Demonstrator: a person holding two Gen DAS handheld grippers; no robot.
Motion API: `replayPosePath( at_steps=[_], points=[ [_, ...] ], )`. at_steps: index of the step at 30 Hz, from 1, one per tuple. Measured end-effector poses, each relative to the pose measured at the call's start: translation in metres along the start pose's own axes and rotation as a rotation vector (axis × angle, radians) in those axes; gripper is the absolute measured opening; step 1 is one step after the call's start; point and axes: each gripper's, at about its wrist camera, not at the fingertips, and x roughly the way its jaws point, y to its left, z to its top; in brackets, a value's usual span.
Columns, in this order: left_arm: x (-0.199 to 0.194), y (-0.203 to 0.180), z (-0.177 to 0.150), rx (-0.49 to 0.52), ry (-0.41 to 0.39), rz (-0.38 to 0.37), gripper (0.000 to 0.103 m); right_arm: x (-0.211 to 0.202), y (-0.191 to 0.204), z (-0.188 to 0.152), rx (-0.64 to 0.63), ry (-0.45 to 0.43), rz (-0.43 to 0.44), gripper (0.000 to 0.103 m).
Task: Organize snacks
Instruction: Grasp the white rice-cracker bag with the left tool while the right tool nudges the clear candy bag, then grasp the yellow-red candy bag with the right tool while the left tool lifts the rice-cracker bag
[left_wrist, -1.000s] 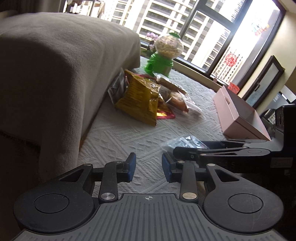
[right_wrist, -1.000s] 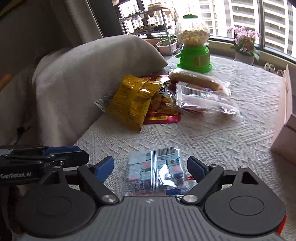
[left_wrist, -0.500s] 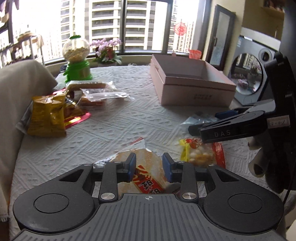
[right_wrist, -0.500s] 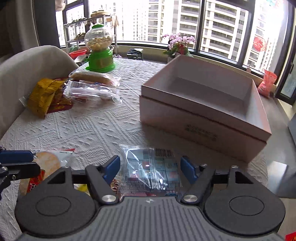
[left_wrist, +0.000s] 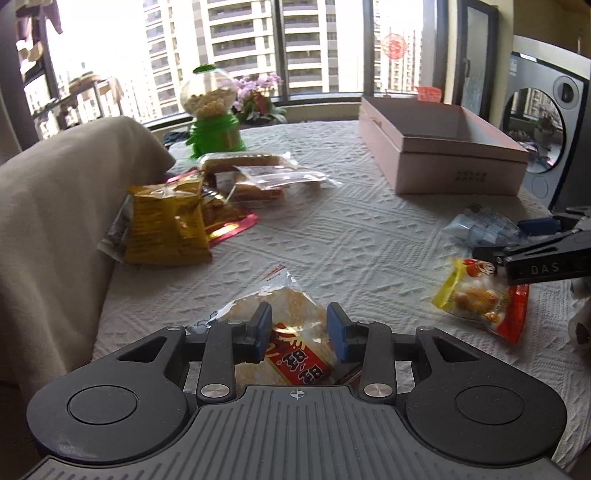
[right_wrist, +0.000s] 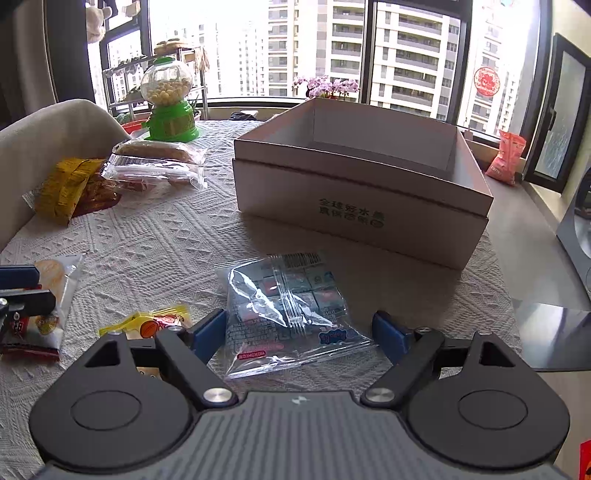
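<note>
Table: white textured cloth (right_wrist: 155, 236) before tall windows.
Box: pink box (right_wrist: 354, 199) open, at the far right of the cloth.
Pile: yellow bag (left_wrist: 166, 225) and clear-wrapped snacks beside a green dispenser (left_wrist: 214, 122).
Right gripper (right_wrist: 301, 334): jaws opening wide; clear packet (right_wrist: 288, 306) lies between them, untouched.
Left gripper (left_wrist: 299, 334): part open astride a cracker pack (left_wrist: 291, 325), seemingly not gripping.
Between grippers: small yellow-red pack (left_wrist: 480, 299).
</note>
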Motion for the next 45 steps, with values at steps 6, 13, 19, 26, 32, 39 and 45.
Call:
replayPosePath(
  at_steps=[6,13,19,26,32,39,45],
  points=[
    [0.001,0.057,0.003,-0.285,0.018,-0.107,0.036,-0.004,0.012,0.004,0.038,0.041,0.071,0.087],
    [0.004,0.059,0.005,-0.309,0.032,-0.136,0.036,-0.001,0.054,0.002,-0.055,0.042,0.108,0.087],
    [0.006,0.059,0.005,-0.312,0.032,-0.15,0.036,-0.001,0.063,0.001,-0.08,0.034,0.102,0.088],
    [0.009,0.059,0.006,-0.313,0.031,-0.165,0.036,-0.001,0.06,-0.001,-0.08,0.024,0.103,0.09],
    [-0.012,0.075,0.005,-0.356,-0.011,-0.159,0.036,-0.001,0.058,-0.004,-0.077,0.008,0.106,0.093],
    [-0.009,0.106,-0.013,-0.491,0.059,-0.153,0.036,-0.003,0.058,-0.005,-0.075,0.002,0.113,0.093],
    [0.022,0.086,-0.007,-0.463,0.079,-0.259,0.039,-0.019,0.07,0.012,-0.049,-0.054,0.221,0.093]
  ],
)
